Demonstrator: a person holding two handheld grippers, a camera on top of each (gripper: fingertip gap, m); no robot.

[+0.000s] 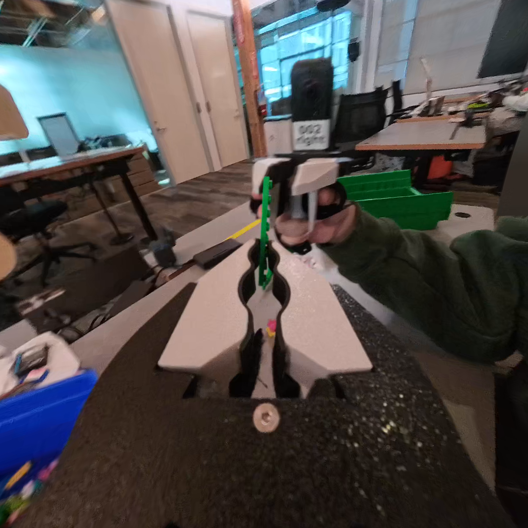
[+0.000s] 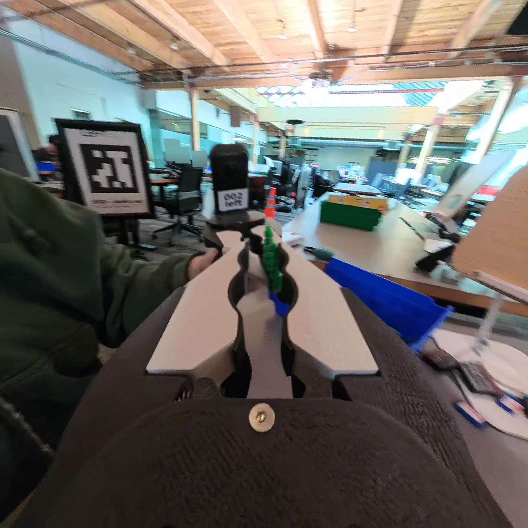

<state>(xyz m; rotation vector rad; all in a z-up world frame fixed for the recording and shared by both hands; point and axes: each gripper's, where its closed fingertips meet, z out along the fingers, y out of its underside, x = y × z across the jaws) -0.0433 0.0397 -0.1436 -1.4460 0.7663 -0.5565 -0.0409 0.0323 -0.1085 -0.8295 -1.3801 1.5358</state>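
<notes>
A green plate (image 1: pixel 265 234) was gripped between both grippers' jaws, left (image 1: pixel 264 251) and right (image 2: pixel 264 251). Small blurred pieces, perhaps bricks, were seen in the blue bin (image 1: pixel 43 414).

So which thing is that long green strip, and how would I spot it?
Find the two grippers facing each other above the white table. Between their tips stands a thin green studded plate, upright and edge-on. Unlike the green bins behind, it is slim, flat and held in the air.
</notes>
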